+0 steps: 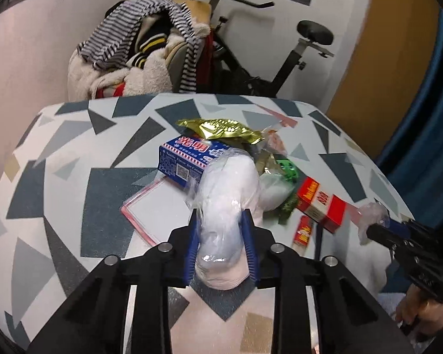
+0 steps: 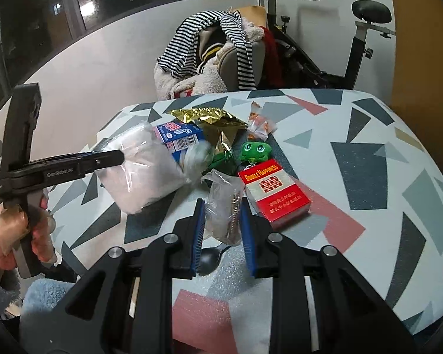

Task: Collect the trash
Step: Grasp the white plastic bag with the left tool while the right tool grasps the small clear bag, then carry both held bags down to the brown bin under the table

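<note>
Trash sits in a heap near the middle of the table [image 2: 369, 153], which wears a cloth of grey, dark and pink triangles. Left gripper [image 1: 221, 218] is pinched on a white wad in clear plastic [image 1: 227, 188]; the wad's lower end is hidden between the blue pads [image 1: 248, 236]. Right gripper [image 2: 221, 218] is pinched on a small clear bag [image 2: 221, 203] holding something metallic, perhaps a chain; contents hard to make out. A dark rounded object under that bag, between the fingers, cannot be identified.

Partly covered in the heap: blue box [image 1: 183, 159] under the wad, gold foil wrapper [image 2: 212, 118] behind it, green frog toy [image 2: 255, 152] hidden in the left view except for a green edge. Red cigarette pack [image 2: 276, 197] lies just beside the right gripper, in full view. A flat clear sleeve with red edging [image 1: 156, 206] lies under the blue box, one corner covered.

A hand [image 2: 17, 236] on the left gripper's handle is cut off at the frame edge.

Room: white wall, dark windows above, a chair piled with striped and fleecy clothes [image 1: 138, 53], exercise bike [image 2: 339, 44] behind, orange panel at right.
</note>
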